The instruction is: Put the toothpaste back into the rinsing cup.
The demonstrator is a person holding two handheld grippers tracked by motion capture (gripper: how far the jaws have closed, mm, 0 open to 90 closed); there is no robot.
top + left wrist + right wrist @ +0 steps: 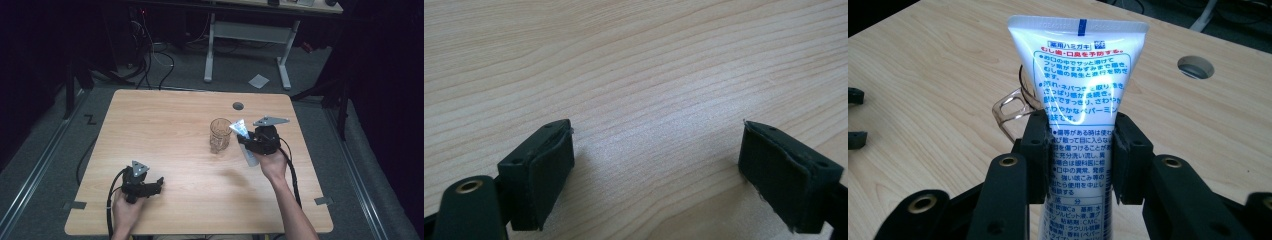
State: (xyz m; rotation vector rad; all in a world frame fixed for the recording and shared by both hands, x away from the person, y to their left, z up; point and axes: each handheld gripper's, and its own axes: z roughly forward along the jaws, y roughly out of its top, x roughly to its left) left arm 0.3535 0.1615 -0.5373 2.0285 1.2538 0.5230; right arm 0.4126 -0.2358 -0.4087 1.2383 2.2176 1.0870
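Observation:
A white toothpaste tube (239,128) with blue and red print is gripped by my right gripper (246,144), crimped end up and towards the glass mug (219,134). In the right gripper view the tube (1080,85) stands upright between the jaws of my right gripper (1080,152), which are shut on its middle. The mug's clear handle (1009,111) shows just behind it. My left gripper (159,183) rests low over the table's near left, open and pointing right. Its two pads (541,170) stand wide apart over bare wood in the left gripper view (659,172).
The wooden table (165,125) has a round cable hole (238,106) at the back right, also visible as the hole (1195,66) behind the tube. Beyond the table stand a desk frame (247,35) and floor cables (150,55). A paper scrap (259,80) lies on the floor.

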